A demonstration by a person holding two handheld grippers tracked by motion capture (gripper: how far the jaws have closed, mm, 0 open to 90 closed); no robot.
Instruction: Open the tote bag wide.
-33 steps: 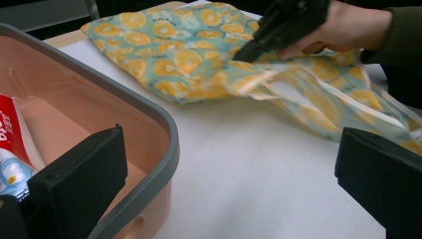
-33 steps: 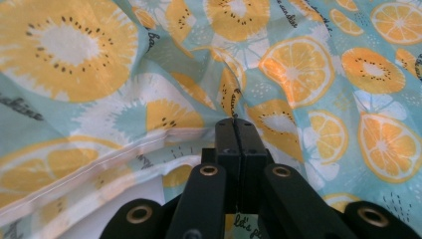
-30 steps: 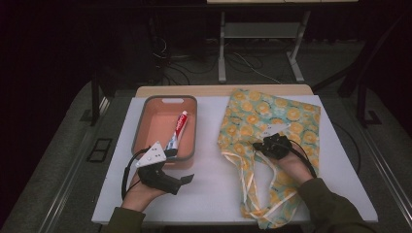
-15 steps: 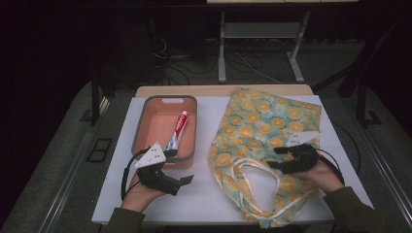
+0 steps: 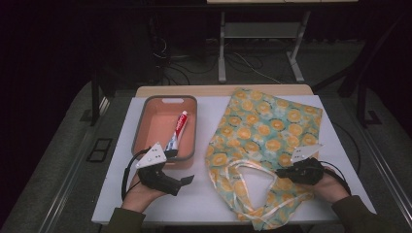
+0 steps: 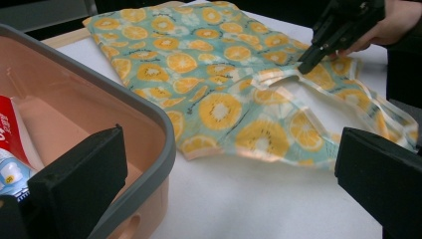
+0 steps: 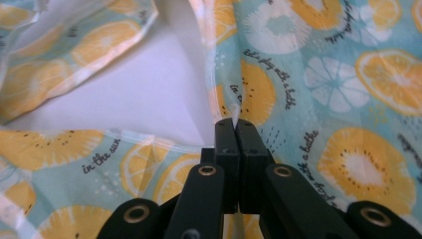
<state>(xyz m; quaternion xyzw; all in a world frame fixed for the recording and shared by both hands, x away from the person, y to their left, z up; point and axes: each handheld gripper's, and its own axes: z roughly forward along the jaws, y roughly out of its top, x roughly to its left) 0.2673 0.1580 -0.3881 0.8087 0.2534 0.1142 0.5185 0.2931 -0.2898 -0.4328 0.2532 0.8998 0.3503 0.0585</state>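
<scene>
Fabric is sitting between the pressed-together jaws of the right gripper: in the right gripper view a thin pale edge of the bag is poking out between the two black tips, at the rim of the bag's mouth. The jaws have just been closing on that rim. The bag itself is lying flat on the right half of the table, mouth toward the person, its pale handles looping around the opening.

The left gripper is resting near the front edge with its jaws spread and nothing between them, just in front of the tray, where a toothpaste tube is lying.

Judging from this, the step in hand is opening the bag's mouth. To do it well, the right gripper should be pinching one layer only; catching both layers would be keeping the mouth shut. A slow lift, up and slightly away from the opening, would be separating the top layer without dragging the whole bag across the table. Thin cloth may be slipping out of the tips, so the squeeze needs holding throughout.
</scene>
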